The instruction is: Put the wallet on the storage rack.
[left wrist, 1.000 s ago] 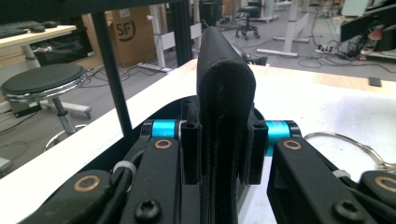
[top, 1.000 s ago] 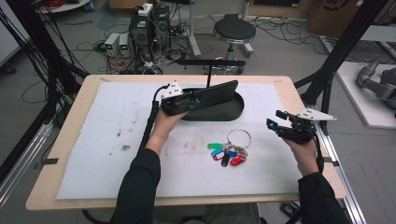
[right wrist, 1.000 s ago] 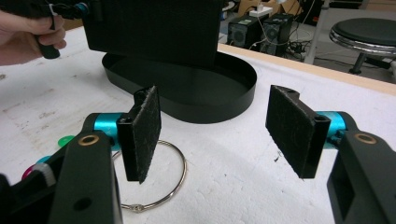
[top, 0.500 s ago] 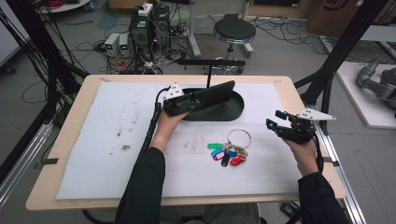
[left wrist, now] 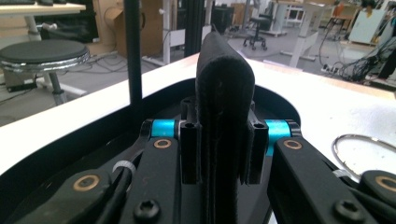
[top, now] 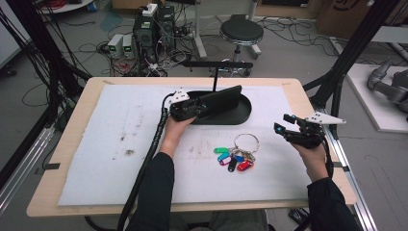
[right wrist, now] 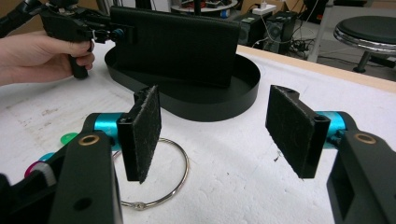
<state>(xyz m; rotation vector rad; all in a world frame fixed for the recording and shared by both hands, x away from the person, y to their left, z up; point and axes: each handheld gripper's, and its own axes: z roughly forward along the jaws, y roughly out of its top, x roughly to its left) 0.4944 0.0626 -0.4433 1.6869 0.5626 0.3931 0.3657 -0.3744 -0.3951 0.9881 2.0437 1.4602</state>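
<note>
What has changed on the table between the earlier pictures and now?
The left gripper, shut on the black flat case, has sunk a little, bringing the case lower into the black tray. Nothing was taken hold of or let go. The right gripper kept still with open jaws, and the key ring with coloured tags lies where it was.
</note>
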